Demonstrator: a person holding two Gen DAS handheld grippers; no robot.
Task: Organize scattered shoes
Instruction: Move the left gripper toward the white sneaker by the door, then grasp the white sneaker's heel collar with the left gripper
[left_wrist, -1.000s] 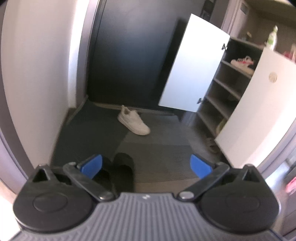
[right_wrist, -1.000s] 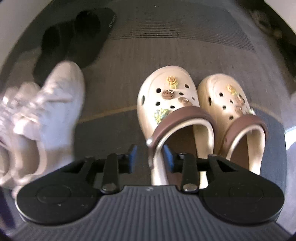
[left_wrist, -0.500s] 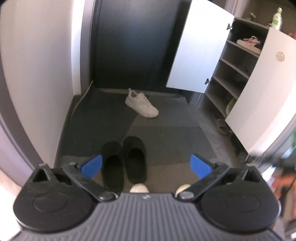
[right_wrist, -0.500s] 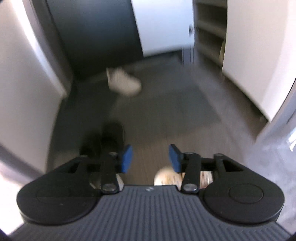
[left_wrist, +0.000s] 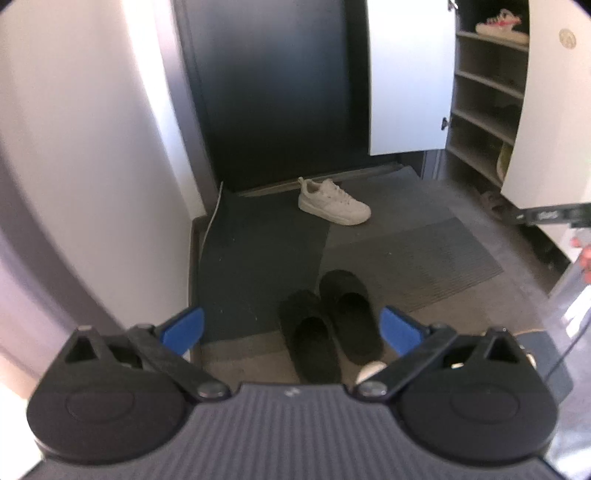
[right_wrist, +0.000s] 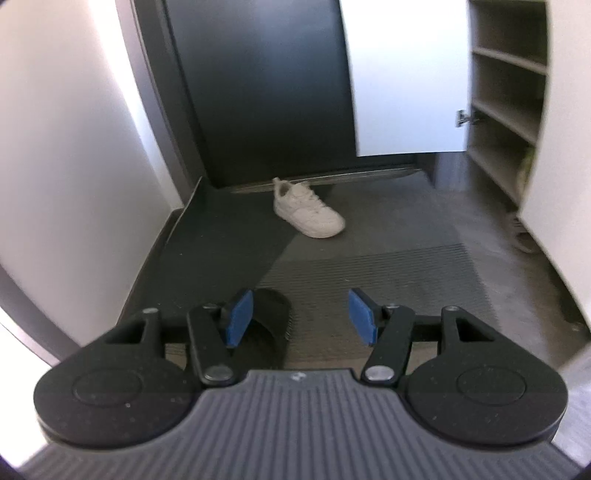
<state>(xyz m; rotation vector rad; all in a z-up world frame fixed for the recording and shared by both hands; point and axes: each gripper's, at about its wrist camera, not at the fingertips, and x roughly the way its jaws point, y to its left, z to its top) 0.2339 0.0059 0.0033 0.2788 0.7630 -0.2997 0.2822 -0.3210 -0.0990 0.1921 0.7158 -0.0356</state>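
Sneaker trouble looms: one white lace-up sneaker (right_wrist: 308, 212) lies alone at twelve o'clock by the dark door. Left tongs (left_wrist: 291, 328) and right tongs (right_wrist: 300, 317) gape empty. Paired black slippers (left_wrist: 330, 325) underfoot could get kicked askew during the reach.

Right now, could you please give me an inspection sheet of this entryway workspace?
Surface: grey ribbed floor mat, dark section at left.
Job's things: white sneaker alone near the dark door; black slippers paired side by side; open shoe cabinet, pink-and-white sneaker on a high shelf.
Clutter: sandal on the floor by the cabinet.
Grippers: left hand-held gripper open, empty; right hand-held gripper open, empty.
Cables: thin pale cord along the left wall.
Surroundings: white walls.
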